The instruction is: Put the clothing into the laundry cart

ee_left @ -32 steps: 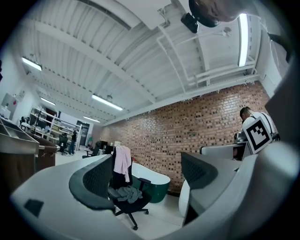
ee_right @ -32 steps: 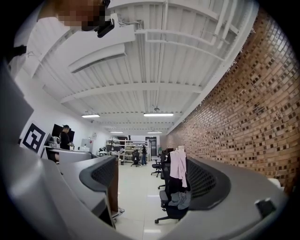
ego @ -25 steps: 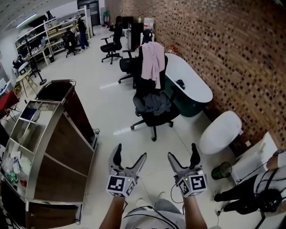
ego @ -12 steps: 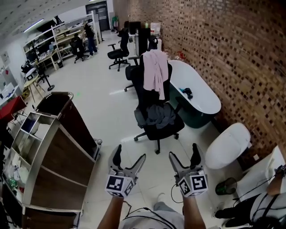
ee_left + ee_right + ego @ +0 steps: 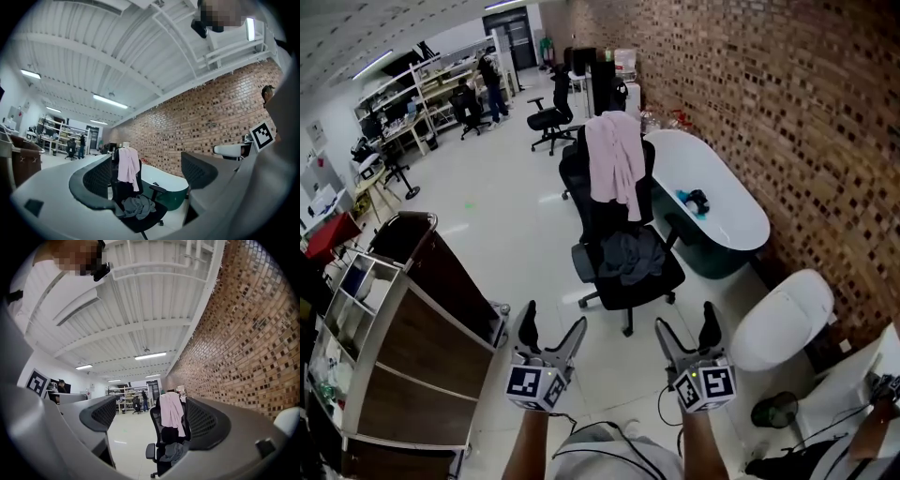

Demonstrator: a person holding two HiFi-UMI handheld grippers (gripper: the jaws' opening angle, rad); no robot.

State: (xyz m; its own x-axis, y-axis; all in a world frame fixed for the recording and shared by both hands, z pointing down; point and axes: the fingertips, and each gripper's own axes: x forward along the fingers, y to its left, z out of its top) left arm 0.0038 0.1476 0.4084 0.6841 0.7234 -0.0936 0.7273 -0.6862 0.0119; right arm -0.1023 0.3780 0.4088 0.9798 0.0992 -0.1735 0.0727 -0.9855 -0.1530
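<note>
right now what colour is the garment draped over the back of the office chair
Pale pink. The garment hangs over the black office chair; the head view shows it best.

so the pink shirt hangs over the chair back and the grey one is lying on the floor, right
Not quite. The head view shows the grey garment lying on the seat of the chair, not on the floor. The pink shirt does hang over the chair back.

The head view looks steeply down; both gripper views look level from well back, all sharing the black wheeled office chair bearing a pink shirt.
</note>
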